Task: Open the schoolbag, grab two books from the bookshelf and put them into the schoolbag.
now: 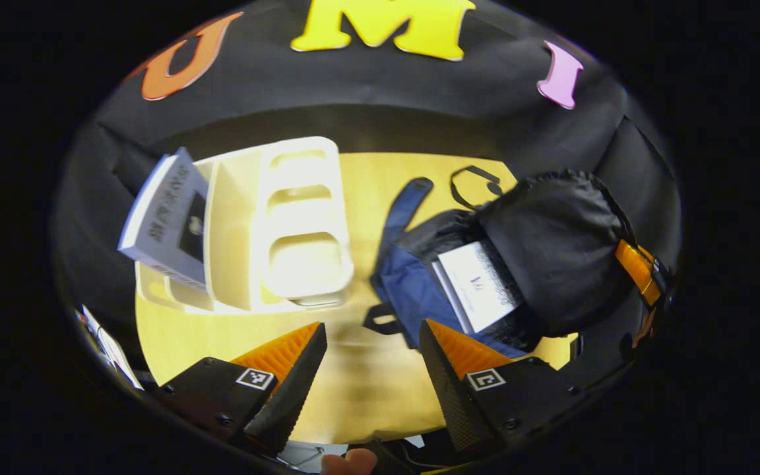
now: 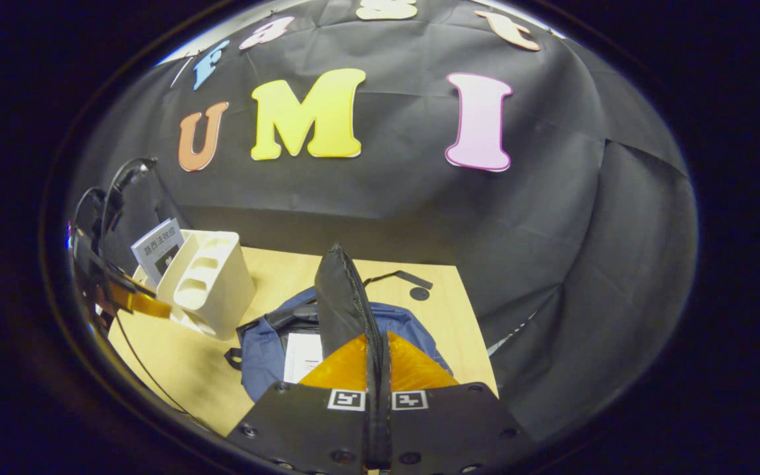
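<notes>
On the tabletop [image 1: 367, 389] the schoolbag [image 1: 413, 290] lies open with one book [image 1: 479, 284] inside; the right tool [image 2: 377, 369], clamped on its flap [image 2: 344, 297], holds it up. The left tool [image 1: 373, 356] hangs open and empty, so the second book [image 1: 165, 221], leaning in the bookshelf [image 1: 274, 224], likely comes next.

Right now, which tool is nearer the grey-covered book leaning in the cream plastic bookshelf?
Left. The left tool hangs open over the table facing the grey-covered book; the right tool pinches the schoolbag's black flap, farther away.
</notes>
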Tool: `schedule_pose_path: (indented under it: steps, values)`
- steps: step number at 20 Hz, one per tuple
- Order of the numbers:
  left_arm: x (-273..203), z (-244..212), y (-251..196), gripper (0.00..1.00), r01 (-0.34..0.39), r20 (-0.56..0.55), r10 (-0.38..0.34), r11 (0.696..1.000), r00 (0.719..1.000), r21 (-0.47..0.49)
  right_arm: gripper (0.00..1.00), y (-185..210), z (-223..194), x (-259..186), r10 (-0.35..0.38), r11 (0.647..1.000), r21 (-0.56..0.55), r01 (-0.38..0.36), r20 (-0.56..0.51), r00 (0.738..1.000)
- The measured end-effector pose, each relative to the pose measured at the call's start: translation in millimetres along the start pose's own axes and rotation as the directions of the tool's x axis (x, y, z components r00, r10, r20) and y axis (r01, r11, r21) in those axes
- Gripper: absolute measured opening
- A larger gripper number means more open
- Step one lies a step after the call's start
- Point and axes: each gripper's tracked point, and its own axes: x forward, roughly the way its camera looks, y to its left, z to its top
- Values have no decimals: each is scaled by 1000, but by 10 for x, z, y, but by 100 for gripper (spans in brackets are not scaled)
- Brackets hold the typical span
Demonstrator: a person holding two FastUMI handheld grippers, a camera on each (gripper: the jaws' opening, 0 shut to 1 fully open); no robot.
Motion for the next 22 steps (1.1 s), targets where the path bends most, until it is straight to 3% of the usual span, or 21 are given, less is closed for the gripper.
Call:
schedule_pose_path:
  steps: [2, 6, 11, 16, 22]
  values:
    - [-252, 64, 324, 90, -43, 35, 44, 999, 998, -27, 0, 12, -21, -5, -11, 1000, -3, 11, -5, 1000]
    - [-721, 249, 884, 90, -60, 71, 65, 995, 995, -81, 0, 58, -36, -18, -29, 1000, 0, 29, -13, 999]
    - [-1078, 683, 1648, 90, -144, 116, 149, 988, 982, -47, 0, 138, -17, -39, -48, 999, -3, 48, -14, 999]
    - [-996, 1067, 1906, 90, -93, 87, 98, 994, 991, -58, 0, 187, -24, -64, -70, 997, 15, 71, -26, 997]
    - [-478, 1208, 2035, 90, -20, -49, 16, 996, 999, -88, 0, 242, -78, -79, -100, 995, 13, 101, -46, 994]
